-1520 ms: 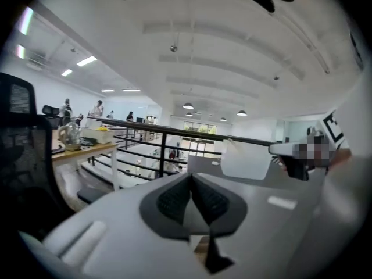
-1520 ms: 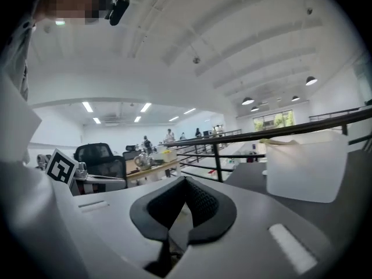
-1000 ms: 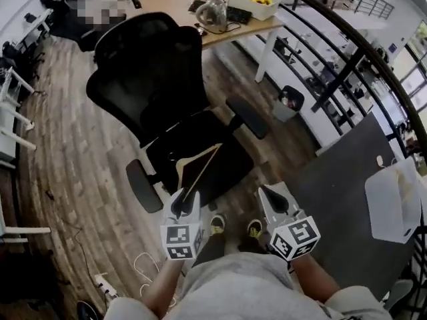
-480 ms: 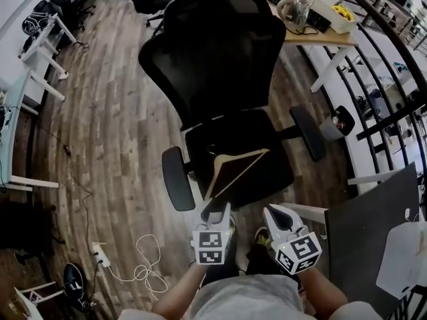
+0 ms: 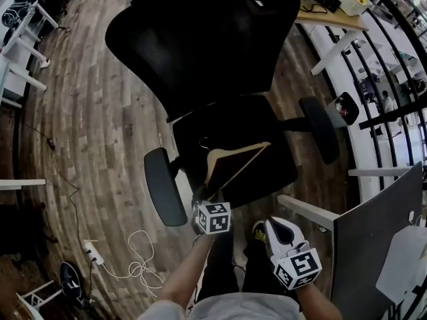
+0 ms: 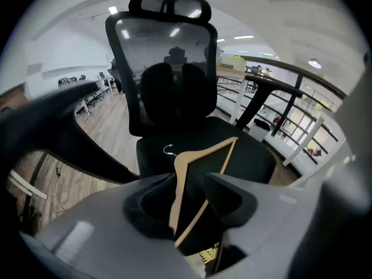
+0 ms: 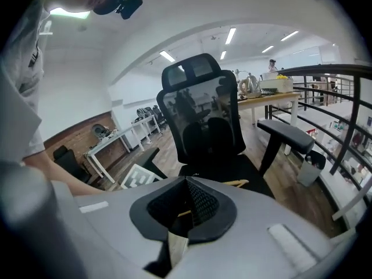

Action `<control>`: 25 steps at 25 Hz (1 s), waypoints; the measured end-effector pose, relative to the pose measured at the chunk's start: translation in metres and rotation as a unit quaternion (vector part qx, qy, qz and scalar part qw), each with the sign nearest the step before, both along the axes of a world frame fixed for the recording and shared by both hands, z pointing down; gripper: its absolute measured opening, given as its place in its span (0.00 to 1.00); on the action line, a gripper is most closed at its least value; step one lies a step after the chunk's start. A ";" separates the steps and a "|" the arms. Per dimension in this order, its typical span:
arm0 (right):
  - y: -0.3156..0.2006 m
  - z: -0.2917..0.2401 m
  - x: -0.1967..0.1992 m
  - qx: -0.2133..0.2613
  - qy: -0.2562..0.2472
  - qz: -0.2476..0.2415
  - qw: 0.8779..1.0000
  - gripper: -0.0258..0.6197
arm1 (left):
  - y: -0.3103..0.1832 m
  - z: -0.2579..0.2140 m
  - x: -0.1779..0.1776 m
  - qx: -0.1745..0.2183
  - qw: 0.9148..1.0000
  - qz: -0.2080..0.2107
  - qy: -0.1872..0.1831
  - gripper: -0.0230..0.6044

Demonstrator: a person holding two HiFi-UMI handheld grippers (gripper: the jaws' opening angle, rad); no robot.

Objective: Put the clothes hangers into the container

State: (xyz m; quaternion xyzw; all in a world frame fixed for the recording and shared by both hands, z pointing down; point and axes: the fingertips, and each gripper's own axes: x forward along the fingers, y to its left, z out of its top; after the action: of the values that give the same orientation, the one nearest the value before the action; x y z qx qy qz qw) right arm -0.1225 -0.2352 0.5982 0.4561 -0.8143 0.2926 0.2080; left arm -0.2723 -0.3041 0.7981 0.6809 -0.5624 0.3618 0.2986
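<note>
The fingers (image 6: 232, 199) of our left gripper (image 6: 189, 179) have just been opening and stand apart around a corner of the wooden hanger (image 6: 208, 147) lying on the chair seat (image 5: 267, 172), while our right gripper (image 7: 186, 179) is closed and empty, so we judge the task barely begun, with no container in sight.

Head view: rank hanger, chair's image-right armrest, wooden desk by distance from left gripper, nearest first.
1. Hanger: on the seat, its end between the jaws of the left gripper, which have just been opening.
2. Armrest: right of the seat.
3. Desk: top right corner.
</note>
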 end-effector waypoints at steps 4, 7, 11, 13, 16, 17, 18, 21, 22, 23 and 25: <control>0.009 0.037 0.002 -0.028 0.015 -0.005 0.999 0.04 | -0.010 0.073 -0.010 -0.059 0.998 -0.005 -0.019 0.31; 0.012 0.058 0.002 -0.040 0.026 -0.008 0.999 0.04 | -0.013 0.120 -0.015 -0.097 0.994 0.008 -0.044 0.30; 0.017 0.076 0.009 -0.066 0.028 0.008 0.997 0.04 | -0.022 0.158 -0.016 -0.126 0.989 0.017 -0.071 0.26; 0.019 0.081 0.013 -0.077 0.032 0.014 0.996 0.04 | -0.024 0.166 -0.016 -0.144 0.986 0.018 -0.077 0.26; 0.021 0.089 0.019 -0.093 0.033 0.020 0.995 0.04 | -0.024 0.172 -0.016 -0.158 0.984 0.013 -0.084 0.26; 0.021 0.090 0.021 -0.097 0.034 0.023 0.994 0.04 | -0.024 0.174 -0.016 -0.160 0.984 0.014 -0.083 0.26; 0.021 0.090 0.022 -0.100 0.034 0.025 0.994 0.04 | -0.025 0.175 -0.016 -0.161 0.983 0.017 -0.081 0.26; 0.021 0.092 0.023 -0.112 0.035 0.032 0.993 0.04 | -0.029 0.181 -0.019 -0.170 0.981 0.023 -0.089 0.25; 0.023 0.093 0.023 -0.116 0.034 0.036 0.992 0.04 | -0.029 0.183 -0.020 -0.173 0.980 0.023 -0.093 0.25; 0.025 0.094 0.023 -0.120 0.031 0.041 0.991 0.04 | -0.028 0.183 -0.021 -0.174 0.979 0.024 -0.098 0.25; 0.030 0.096 0.023 -0.126 0.023 0.052 0.990 0.04 | -0.026 0.182 -0.022 -0.165 0.980 0.039 -0.107 0.24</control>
State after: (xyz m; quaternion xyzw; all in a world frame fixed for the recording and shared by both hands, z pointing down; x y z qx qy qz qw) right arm -0.0995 -0.2053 0.6945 0.4744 -0.7414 0.3927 0.2667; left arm -0.2947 -0.3296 0.9799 0.6009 -0.4971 0.5315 0.3306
